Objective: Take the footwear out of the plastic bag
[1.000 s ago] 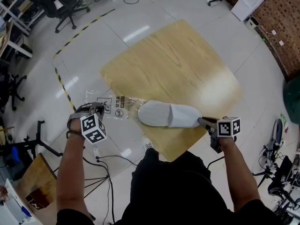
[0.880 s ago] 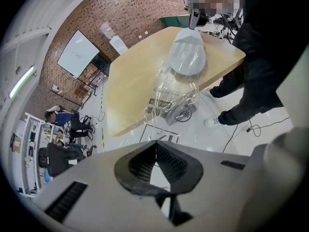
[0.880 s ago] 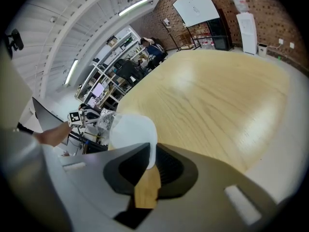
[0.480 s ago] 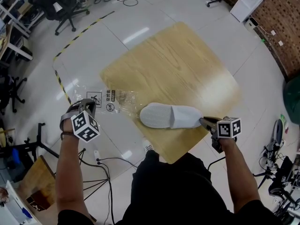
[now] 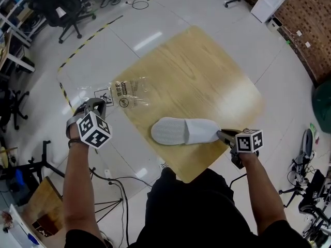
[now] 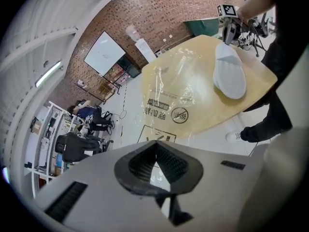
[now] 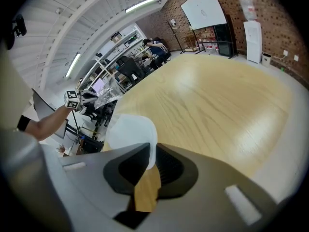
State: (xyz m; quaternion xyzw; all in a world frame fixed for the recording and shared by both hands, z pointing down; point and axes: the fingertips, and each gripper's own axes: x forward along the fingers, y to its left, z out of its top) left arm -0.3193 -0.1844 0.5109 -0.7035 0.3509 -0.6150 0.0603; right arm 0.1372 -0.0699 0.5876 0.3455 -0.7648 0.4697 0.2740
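**Slipper clear of the bag, one claw on each**

In the head view the white slipper (image 5: 183, 131) lies lengthwise across the near part of the wooden table (image 5: 196, 71), just below the middle of the frame. It is wholly outside the bag (image 5: 129, 92), with a strip of bare wood between the two. The bag is clear film with black print, including a crossed-out circle. It spreads in the left half of the frame, its right part over the table's left edge and its left part out over the pale floor (image 5: 170, 14).

The left gripper (image 5: 99, 104), at left centre, is clenched on the bag's near edge. In the left gripper view its jaws (image 6: 154, 151) meet at the bottom centre with only thin film pinched between them. The bag (image 6: 178, 88) runs up from there onto the table (image 6: 260, 76), and the slipper (image 6: 229, 71) shows in the upper right, beyond the bag.

The right gripper (image 5: 222, 135), at lower right, grasps the slipper's right end. In the right gripper view the jaws (image 7: 149, 153) close on the slipper's thin white rim (image 7: 130, 132) at lower centre, with the table (image 7: 217, 105) filling the middle. Far off at left centre, the bag (image 7: 104, 94) glints beside the other gripper's marker cube (image 7: 72, 99).

A brick wall (image 5: 305, 19) fills the head view's upper right corner, and office chairs (image 5: 62, 6) stand at the upper left.
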